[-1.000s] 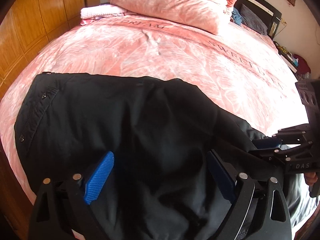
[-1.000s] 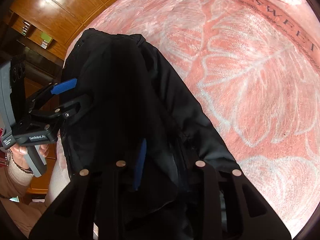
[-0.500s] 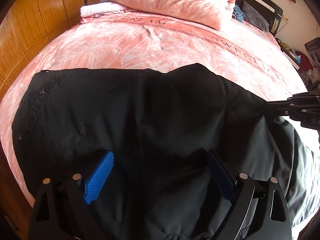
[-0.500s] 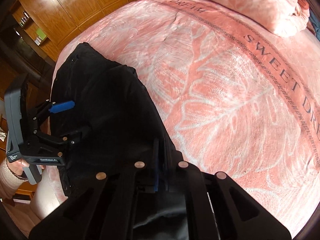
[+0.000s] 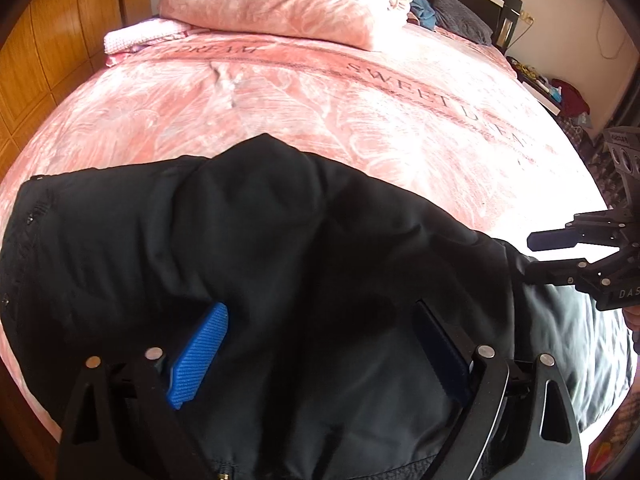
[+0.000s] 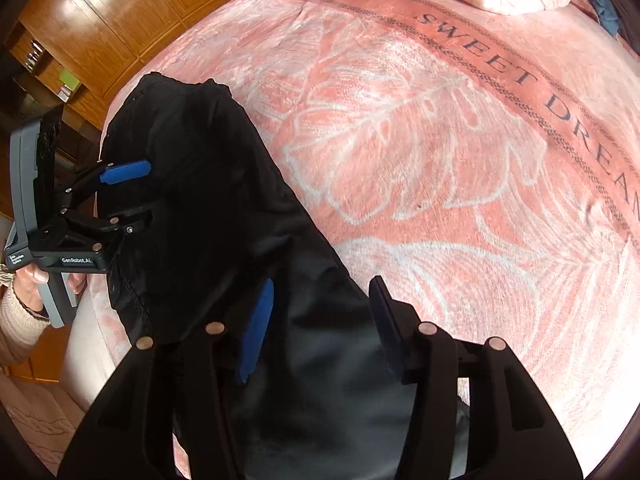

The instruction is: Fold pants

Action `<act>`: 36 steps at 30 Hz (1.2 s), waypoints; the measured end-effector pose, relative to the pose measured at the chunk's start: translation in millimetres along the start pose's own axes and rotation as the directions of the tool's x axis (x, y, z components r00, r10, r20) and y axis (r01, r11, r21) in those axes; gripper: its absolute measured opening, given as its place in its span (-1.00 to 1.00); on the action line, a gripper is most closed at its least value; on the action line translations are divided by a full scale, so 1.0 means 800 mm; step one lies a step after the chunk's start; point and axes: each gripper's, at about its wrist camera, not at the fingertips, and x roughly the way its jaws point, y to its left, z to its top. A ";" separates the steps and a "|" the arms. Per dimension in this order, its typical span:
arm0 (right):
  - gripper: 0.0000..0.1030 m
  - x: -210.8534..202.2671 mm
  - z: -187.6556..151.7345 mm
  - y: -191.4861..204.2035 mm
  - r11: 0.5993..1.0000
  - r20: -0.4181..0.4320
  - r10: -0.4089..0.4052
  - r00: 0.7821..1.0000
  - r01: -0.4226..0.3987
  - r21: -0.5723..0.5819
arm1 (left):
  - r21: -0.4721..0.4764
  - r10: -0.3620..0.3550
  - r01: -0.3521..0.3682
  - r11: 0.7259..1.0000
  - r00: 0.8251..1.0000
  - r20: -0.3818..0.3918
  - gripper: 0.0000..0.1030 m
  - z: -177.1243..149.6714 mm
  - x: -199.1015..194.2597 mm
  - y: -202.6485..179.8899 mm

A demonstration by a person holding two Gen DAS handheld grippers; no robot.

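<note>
Pants of black woven cloth (image 5: pixel 280 260) lie doubled along the near edge of the pink leaf-patterned bedspread (image 5: pixel 320 112) in the left wrist view, under the left gripper (image 5: pixel 320 344), whose jaws stand apart. The right wrist view shows the right gripper (image 6: pixel 320 320) likewise spread over the cloth, holding nothing. One fold looks made; shortening folds likely remain.

Matt black cloth pants (image 5: pixel 280 248) lie on fuzzy pink blanket (image 5: pixel 360 112).
</note>
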 end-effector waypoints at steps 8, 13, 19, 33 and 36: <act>0.04 -0.011 -0.046 -0.011 0.998 0.088 0.020 0.996 -0.025 0.057 | 0.239 -0.146 0.151 0.959 0.989 -0.038 0.83 0.022 -0.002 -0.063; 0.05 -0.036 -0.092 -0.033 0.985 0.161 0.043 0.986 -0.069 0.161 | 0.520 -0.233 0.249 0.817 0.968 -0.097 0.83 0.069 0.009 -0.098; 0.05 -0.058 -0.131 -0.048 0.965 0.223 0.066 0.973 -0.119 0.235 | 0.584 -0.340 0.510 0.632 0.859 -0.382 0.56 0.097 0.058 -0.125; 0.17 -0.071 -0.156 -0.067 0.927 0.295 0.083 0.952 -0.182 0.327 | 0.607 -0.220 0.639 0.472 0.752 -0.621 -0.59 0.092 0.104 -0.159; 0.17 -0.072 -0.159 -0.071 0.922 0.306 0.071 0.949 -0.179 0.343 | 0.613 -0.245 0.639 0.464 0.758 -0.604 -0.86 0.097 0.092 -0.155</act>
